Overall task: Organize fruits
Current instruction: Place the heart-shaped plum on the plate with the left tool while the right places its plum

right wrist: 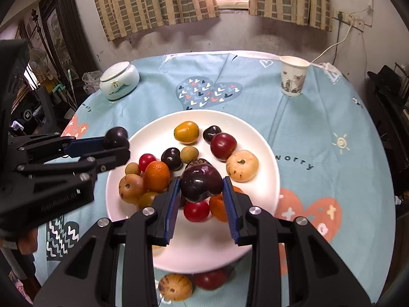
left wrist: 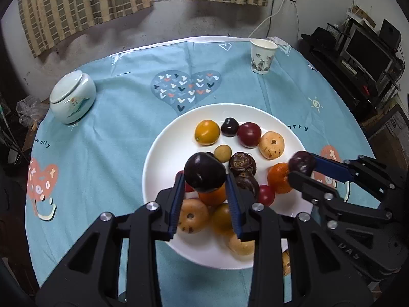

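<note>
My left gripper is clamped on a dark plum, held above the near side of the white plate. My right gripper grips a second dark plum the same way, over the plate's near middle.

Nearest to me, off the plate's front rim, a tan spotted fruit and a red one lie on the table's blue cloth. On the plate, just under my right gripper, sit a red tomato and an orange. To the left, a heap: another tan fruit, an orange, a small red tomato and a dark plum. A small greenish-yellow longan lies just beside that plum.

Farther back, a tan fruit touches a big red plum, with a small dark fruit and a yellow fruit behind.

Past the plate, a lidded ceramic jar stands far left and a paper cup far right, well apart. Curtains hang on the wall beyond.
</note>
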Available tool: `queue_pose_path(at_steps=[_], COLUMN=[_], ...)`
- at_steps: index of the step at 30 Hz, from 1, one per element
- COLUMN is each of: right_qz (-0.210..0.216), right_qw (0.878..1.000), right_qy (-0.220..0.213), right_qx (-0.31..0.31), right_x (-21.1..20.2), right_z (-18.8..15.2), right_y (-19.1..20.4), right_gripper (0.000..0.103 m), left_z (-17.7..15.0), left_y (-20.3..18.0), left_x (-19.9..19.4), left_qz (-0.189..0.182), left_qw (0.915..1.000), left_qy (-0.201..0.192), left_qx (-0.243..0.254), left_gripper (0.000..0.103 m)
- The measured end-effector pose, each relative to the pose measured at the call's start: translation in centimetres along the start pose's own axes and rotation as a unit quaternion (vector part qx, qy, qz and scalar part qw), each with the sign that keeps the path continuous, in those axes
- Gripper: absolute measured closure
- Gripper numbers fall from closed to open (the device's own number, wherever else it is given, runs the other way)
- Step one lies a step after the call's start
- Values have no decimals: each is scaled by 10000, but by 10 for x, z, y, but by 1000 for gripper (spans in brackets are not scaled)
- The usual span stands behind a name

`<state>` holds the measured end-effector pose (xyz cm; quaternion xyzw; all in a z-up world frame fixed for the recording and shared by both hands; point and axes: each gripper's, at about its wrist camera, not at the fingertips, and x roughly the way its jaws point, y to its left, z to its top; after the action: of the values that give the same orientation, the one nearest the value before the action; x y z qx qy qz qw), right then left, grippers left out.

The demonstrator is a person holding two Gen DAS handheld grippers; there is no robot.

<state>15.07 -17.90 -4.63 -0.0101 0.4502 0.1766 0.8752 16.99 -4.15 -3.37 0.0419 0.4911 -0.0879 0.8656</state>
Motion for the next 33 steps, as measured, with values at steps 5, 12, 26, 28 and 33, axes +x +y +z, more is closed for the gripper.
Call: queue_pose_path(at_steps=[5, 12, 26, 28, 33], right_qz=[-38, -41, 57, 6, -124], right_qw=[10000, 10000, 9999, 9996, 9962], right_qy=[71, 90, 49, -263, -846], right_qx=[-20, 6, 146, 24, -132], right_x=[17, 28, 10, -14, -71], right_z=[8, 18, 26, 30, 30], right_y=[-4, -12, -20, -17, -17], right_gripper=[69, 69, 55, 55, 55], left_z=[6, 15, 14, 14, 13], left_y=[-6, -7, 8, 11, 19], left_x=[18, 24, 7, -5, -44], left_qz=[35, 55, 237, 261, 207], left_qw=[9999, 9999, 9996, 9994, 9980], left_qy=[119, 96, -83, -177, -523], left_qx=[54, 68, -98, -141, -270], left_gripper=[70, 70, 37, 37, 37])
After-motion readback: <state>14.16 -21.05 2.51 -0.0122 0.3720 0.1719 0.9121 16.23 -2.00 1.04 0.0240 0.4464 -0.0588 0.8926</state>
